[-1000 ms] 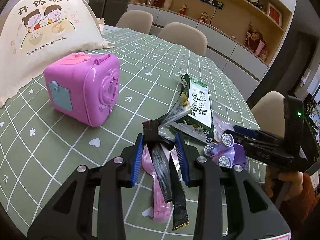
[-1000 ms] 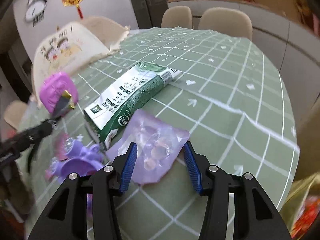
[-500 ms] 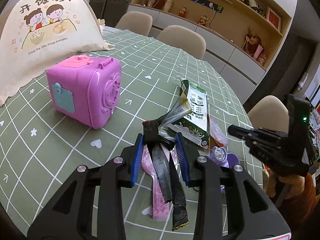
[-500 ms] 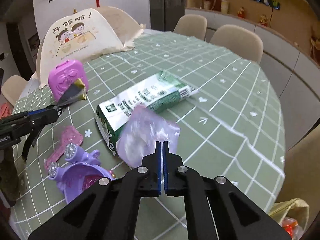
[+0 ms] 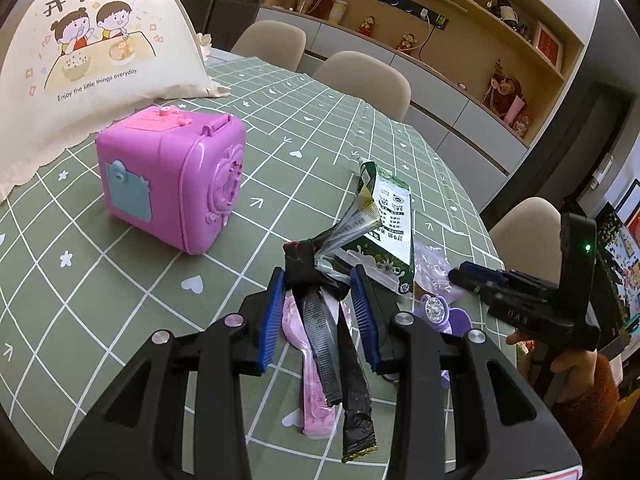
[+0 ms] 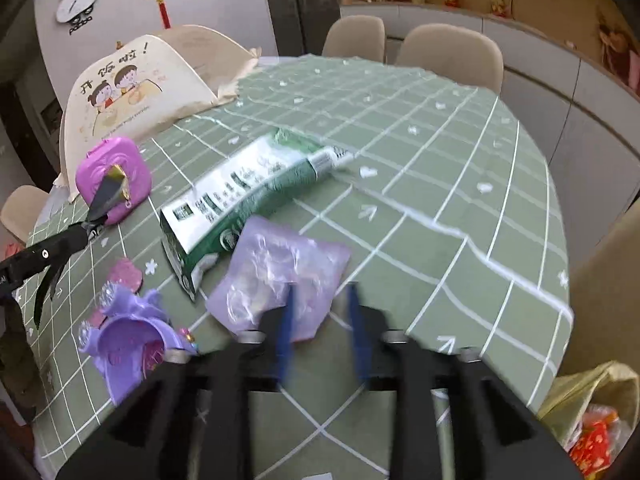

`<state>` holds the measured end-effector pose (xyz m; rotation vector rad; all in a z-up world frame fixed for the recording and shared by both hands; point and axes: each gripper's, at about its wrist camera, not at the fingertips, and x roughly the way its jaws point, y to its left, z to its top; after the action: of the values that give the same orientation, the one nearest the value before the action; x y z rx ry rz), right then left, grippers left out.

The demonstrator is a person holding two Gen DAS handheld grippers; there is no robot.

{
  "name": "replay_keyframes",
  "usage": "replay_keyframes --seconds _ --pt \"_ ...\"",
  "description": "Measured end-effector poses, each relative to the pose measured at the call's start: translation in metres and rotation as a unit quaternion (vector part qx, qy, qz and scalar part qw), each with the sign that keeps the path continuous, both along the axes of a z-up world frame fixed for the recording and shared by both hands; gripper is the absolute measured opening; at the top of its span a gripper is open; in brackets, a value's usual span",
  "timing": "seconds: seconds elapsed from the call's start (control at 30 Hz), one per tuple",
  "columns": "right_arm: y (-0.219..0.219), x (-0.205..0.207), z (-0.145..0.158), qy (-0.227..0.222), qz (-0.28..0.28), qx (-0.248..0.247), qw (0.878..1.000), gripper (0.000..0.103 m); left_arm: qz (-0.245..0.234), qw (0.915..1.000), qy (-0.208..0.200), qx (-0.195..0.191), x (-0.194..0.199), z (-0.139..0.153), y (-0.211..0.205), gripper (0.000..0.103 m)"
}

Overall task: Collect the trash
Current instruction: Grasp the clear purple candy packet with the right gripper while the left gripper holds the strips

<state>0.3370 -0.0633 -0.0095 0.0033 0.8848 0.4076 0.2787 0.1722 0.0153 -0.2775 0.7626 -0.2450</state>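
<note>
Overhead, left gripper (image 5: pixel 320 312) held dark wrapper strips (image 5: pixel 320 320), jaws narrow. Right gripper (image 6: pixel 320 324) parted, blurred, purple bag (image 6: pixel 276 276) at its eleven o'clock beside green carton (image 6: pixel 240 196).

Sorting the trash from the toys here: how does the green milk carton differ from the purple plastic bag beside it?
The green milk carton is opaque printed card, long and flattened; the purple plastic bag is translucent, soft and crinkled, and shorter. The carton lies farther from the right gripper, whose open jaws hang over the bag's near edge. Both lie loose on the green checked tablecloth, with the bag against the carton's near end.
</note>
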Motion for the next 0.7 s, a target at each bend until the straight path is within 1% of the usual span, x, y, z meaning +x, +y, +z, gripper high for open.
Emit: replay_keyframes --seconds 0.07,0.2,0.27,0.3,0.33,0.37,0.4,0.43,0.5,0.57,0.7 --pt "0.003 0.0 -0.003 0.008 0.002 0.014 1.0 0.045 0.001 1.0 0.002 0.001 0.001 -0.001 0.0 0.032" --pt "0.013 0.005 -0.003 0.007 -0.013 0.002 1.0 0.047 0.005 1.0 0.007 0.0 0.003 -0.004 0.002 0.032" --pt "0.017 0.009 -0.003 0.012 -0.017 0.008 1.0 0.054 0.006 1.0 0.008 0.0 0.004 -0.004 0.003 0.032" --pt "0.019 0.011 -0.003 0.014 -0.016 0.018 1.0 0.063 0.006 0.9999 0.008 0.0 0.004 -0.004 0.003 0.032" --pt "0.02 0.012 -0.003 0.012 -0.018 0.024 0.999 0.067 0.006 0.9999 0.009 0.0 0.005 -0.004 0.003 0.032" --pt "0.023 0.012 -0.004 0.003 -0.02 0.019 1.0 0.067 0.006 0.9999 0.009 -0.001 0.005 -0.005 0.003 0.032" --pt "0.028 0.012 -0.005 -0.005 -0.016 0.003 1.0 0.067 0.006 0.9999 0.01 -0.001 0.005 -0.005 0.003 0.032" --pt "0.031 0.013 -0.005 -0.005 -0.012 -0.008 1.0 0.067 0.005 0.9999 0.011 -0.002 0.005 -0.005 0.003 0.032" --pt "0.039 0.014 -0.006 -0.012 0.01 -0.044 0.999 0.067 0.005 0.9999 0.012 -0.002 0.005 -0.006 0.003 0.032" --pt "0.038 0.017 -0.006 -0.01 0.025 -0.045 0.999 0.067 0.005 0.9999 0.013 -0.003 0.005 -0.006 0.003 0.032" --pt "0.039 0.023 -0.005 0.0 0.055 -0.064 0.996 0.067 0.004 0.9999 0.014 -0.005 0.005 -0.006 0.003 0.032"
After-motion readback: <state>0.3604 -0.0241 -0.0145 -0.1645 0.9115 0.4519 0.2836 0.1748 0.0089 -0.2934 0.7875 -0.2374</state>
